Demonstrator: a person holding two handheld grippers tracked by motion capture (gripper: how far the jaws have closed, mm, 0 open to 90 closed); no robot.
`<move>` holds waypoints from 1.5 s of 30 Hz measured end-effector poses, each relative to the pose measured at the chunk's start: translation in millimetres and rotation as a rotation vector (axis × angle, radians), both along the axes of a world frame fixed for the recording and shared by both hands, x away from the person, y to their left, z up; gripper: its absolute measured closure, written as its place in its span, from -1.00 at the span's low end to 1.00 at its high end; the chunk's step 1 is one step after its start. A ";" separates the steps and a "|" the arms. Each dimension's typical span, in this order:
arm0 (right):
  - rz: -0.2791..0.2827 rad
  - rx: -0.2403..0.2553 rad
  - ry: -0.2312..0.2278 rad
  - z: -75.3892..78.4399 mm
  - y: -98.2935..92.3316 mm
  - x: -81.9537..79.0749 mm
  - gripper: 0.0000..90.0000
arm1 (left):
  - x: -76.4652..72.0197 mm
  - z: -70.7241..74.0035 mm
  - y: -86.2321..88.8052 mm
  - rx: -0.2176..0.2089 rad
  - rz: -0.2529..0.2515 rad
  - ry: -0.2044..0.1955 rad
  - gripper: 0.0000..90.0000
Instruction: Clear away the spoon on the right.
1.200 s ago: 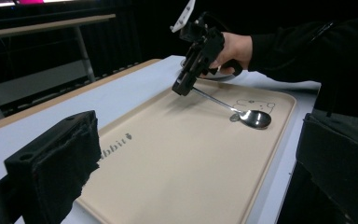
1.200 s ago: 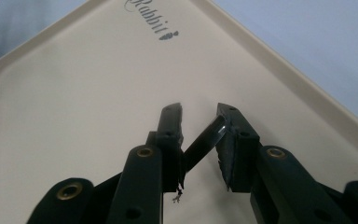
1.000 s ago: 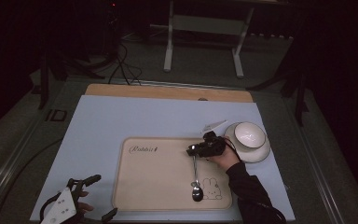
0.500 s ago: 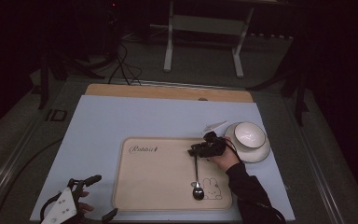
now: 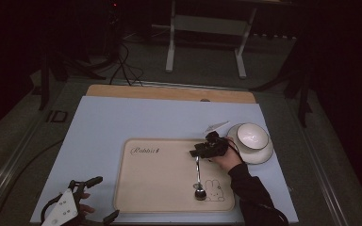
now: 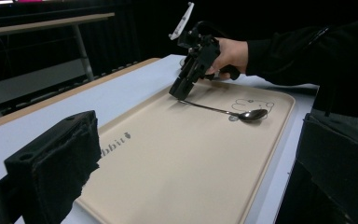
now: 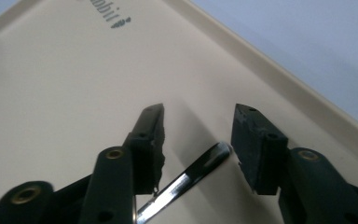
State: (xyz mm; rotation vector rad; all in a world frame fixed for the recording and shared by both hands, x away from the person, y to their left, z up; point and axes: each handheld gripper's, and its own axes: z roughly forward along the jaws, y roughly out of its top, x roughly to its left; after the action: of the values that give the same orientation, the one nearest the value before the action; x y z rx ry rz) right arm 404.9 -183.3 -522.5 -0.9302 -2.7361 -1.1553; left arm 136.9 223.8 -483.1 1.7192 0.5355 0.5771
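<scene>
At the near left corner of the desk (image 5: 122, 117), the left hand-held gripper (image 5: 94, 197) rests with its jaws spread wide and nothing between them; in the left gripper view the two black pads stand far apart at the bottom corners. Just beside it, toward the middle, lies a beige tray (image 5: 160, 188) with script lettering along its far edge and a small rabbit drawing (image 5: 214, 190) in its near right corner. A metal spoon (image 5: 198, 181) lies on the tray, its bowl touching the rabbit drawing and its handle pointing away toward the far edge. The right hand-held gripper (image 5: 194, 153) sits over the far end of that handle, held by a hand (image 5: 226, 157) in a dark sleeve (image 5: 250, 193) that reaches across the tray's right side. In the right gripper view the jaws (image 7: 198, 140) are moderately open, with the tip of the spoon handle (image 7: 200, 165) lying between them and touching neither pad. Just right of the tray, near the gripper, a white bowl (image 5: 252, 135) sits on a saucer (image 5: 264, 154). Beyond the blue desk surface runs a wooden strip (image 5: 169, 93), and farther off a pale metal stand (image 5: 207, 28) rises from the dark floor, with cables (image 5: 122, 66) lying to its left.
</scene>
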 end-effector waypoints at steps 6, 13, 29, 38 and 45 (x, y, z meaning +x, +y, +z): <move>-0.004 0.024 -0.023 10.4 1.0 -3.5 0.11 | 0.2 -0.1 0.1 -0.002 0.001 0.001 -1.00; 0.005 0.029 -0.032 19.3 1.6 -14.0 -0.01 | 0.6 -0.3 0.1 -0.006 0.003 0.003 -1.00; 0.047 0.101 -0.055 38.1 1.6 -41.1 -0.70 | 0.9 -0.5 -1.4 -0.003 -0.005 0.004 -1.00; 0.023 0.101 -0.130 50.0 -11.7 -61.9 -0.69 | 1.0 -0.5 -0.3 -0.013 -0.009 0.007 -1.00; 0.014 0.107 -0.151 55.5 -21.4 -73.8 -0.69 | 1.5 -0.9 -1.2 -0.008 -0.010 0.009 -1.00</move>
State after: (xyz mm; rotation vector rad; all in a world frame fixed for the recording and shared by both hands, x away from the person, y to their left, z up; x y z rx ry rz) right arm 331.1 -204.7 -466.9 -0.8429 -2.7562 -1.4091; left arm 138.5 222.6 -484.0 1.7165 0.5351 0.5593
